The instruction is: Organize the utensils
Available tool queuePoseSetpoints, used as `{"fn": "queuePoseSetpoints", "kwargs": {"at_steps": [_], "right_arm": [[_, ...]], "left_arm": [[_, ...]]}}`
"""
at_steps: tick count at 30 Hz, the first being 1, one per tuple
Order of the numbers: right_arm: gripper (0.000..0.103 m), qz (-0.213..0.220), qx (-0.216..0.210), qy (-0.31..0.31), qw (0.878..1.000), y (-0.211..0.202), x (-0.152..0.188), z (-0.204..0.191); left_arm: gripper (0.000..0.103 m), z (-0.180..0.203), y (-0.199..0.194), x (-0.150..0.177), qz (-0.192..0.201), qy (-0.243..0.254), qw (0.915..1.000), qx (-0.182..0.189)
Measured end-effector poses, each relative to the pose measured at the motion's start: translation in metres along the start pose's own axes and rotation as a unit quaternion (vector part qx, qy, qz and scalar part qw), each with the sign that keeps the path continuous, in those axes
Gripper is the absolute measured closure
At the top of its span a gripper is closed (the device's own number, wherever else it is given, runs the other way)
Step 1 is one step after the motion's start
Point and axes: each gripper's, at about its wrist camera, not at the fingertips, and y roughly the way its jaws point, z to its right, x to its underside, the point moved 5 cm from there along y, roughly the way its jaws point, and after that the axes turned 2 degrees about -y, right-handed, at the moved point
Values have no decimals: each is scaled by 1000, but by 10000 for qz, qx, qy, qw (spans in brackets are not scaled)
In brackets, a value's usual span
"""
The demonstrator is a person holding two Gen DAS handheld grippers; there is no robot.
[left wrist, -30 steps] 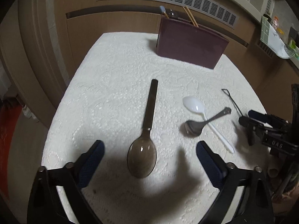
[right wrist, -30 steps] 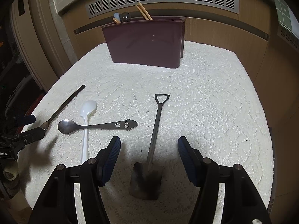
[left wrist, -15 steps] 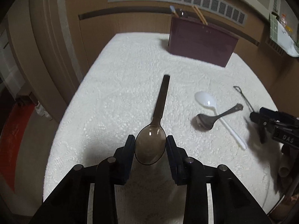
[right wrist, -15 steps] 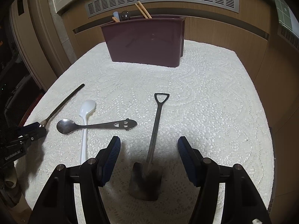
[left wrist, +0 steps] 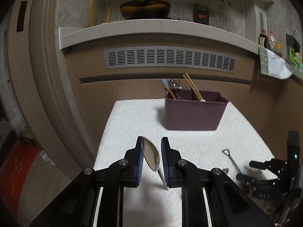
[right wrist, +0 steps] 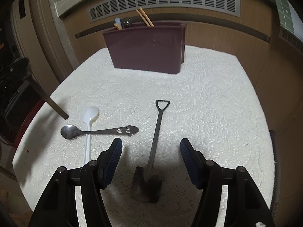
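Observation:
My left gripper (left wrist: 151,156) is shut on the bowl of a large dark-handled spoon (left wrist: 150,157) and holds it lifted above the white table; its handle hangs down, and its end shows in the right wrist view (right wrist: 56,107). The maroon utensil holder (left wrist: 193,111) stands at the table's far side, with chopsticks (left wrist: 192,87) and other utensils in it. My right gripper (right wrist: 151,155) is open, straddling a shovel-shaped spoon (right wrist: 156,132) lying on the table (right wrist: 208,104). A smiley-handled metal spoon (right wrist: 98,131) lies across a white plastic spoon (right wrist: 89,124) to the left.
Wooden cabinet fronts with a grey vent (left wrist: 170,59) stand behind the table. A counter (left wrist: 151,28) above holds a pan and bottles. A red object (left wrist: 13,172) sits on the floor at the left. The table's left edge drops off close to my left gripper.
My left gripper closed on the large spoon's bowl and lifted it off the table, tilting up to face the holder. My right gripper stayed open over the shovel spoon.

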Motion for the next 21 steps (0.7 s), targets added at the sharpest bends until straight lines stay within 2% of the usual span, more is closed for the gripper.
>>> {"fn": "queuePoseSetpoints", "kwargs": {"at_steps": [3, 9, 12, 14, 18, 21], "right_arm": [[43, -90, -28, 103, 9999, -3, -9, 3], [61, -642, 335, 302, 9969, 41, -37, 12], [78, -842, 452, 238, 9951, 60, -43, 9], [96, -848, 581, 93, 9947, 59, -44, 4], [97, -676, 469, 4, 9966, 40, -44, -3], [97, -490, 362, 8, 9981, 18, -44, -5]], "left_arm": [[85, 5, 7, -7, 54, 57, 9999, 126], [86, 5, 17, 0, -56, -86, 9990, 436], [86, 2, 18, 4, -130, -208, 9979, 594], [86, 0, 17, 4, -134, -243, 9978, 602], [87, 0, 14, 3, -96, -258, 9981, 558], [86, -1, 16, 5, -238, -294, 9971, 661]]}}
